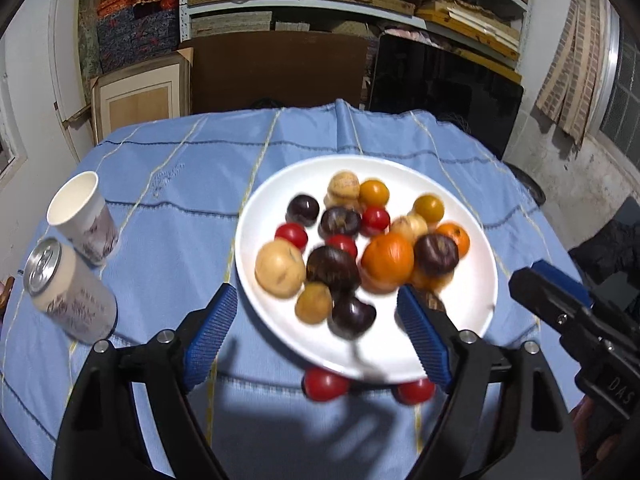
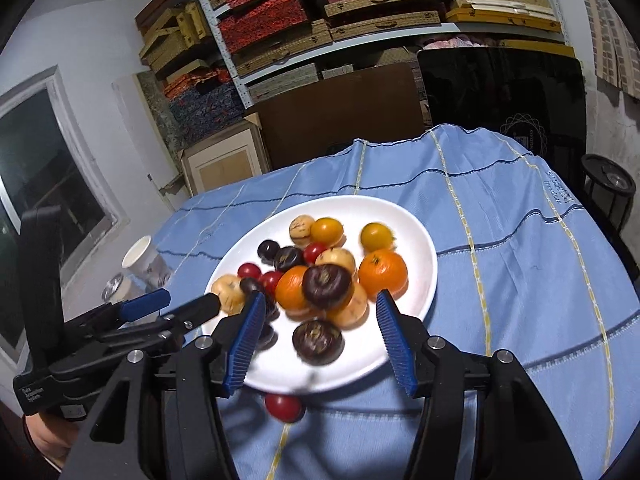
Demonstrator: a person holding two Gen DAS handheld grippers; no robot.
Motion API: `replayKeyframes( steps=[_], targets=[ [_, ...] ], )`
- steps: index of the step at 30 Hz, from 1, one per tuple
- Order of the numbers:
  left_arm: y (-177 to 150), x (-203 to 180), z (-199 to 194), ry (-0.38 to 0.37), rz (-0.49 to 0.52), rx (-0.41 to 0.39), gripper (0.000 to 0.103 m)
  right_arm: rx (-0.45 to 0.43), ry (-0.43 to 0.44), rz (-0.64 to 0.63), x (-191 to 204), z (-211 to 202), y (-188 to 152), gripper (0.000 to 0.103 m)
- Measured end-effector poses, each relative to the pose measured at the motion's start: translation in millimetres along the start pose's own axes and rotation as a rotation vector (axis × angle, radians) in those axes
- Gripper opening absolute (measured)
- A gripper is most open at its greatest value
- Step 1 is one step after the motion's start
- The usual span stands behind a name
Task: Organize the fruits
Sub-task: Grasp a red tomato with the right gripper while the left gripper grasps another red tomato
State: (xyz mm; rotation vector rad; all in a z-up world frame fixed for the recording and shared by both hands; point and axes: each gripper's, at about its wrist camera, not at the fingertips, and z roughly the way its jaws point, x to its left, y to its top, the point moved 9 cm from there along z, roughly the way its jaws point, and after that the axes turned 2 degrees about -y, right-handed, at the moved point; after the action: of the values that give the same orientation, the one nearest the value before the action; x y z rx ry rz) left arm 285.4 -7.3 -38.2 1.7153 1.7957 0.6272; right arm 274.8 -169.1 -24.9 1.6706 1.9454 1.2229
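Now the fruits (image 1: 387, 258) lie heaped on a white plate (image 1: 476, 304) on the blue-clothed counter (image 1: 180, 208) — two red tomatoes (image 1: 325, 383) sit off the plate, just beside its near rim. Both the left gripper (image 1: 316, 332) and the right gripper (image 2: 320, 340) are spread, pinching nothing. A cup (image 1: 82, 216) and a can (image 1: 68, 290) stand left.
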Motion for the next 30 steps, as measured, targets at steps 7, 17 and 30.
replayKeyframes(
  steps=[7, 17, 30],
  targets=[
    [-29.4, 0.7, -12.1, 0.003, 0.011, 0.02, 0.083, 0.021, -0.021, -0.068, 12.0, -13.8, -27.3, 0.058],
    [-57.0, 32.9, -22.3, 0.07, -0.016, 0.041, 0.087, 0.139, -0.065, -0.182, 25.2, -2.9, -73.8, 0.058],
    [-61.3, 59.1, -21.4, 0.022, -0.077, 0.046, 0.087, 0.237, -0.099, -0.241, 48.6, 43.3, -96.8, 0.037]
  ],
)
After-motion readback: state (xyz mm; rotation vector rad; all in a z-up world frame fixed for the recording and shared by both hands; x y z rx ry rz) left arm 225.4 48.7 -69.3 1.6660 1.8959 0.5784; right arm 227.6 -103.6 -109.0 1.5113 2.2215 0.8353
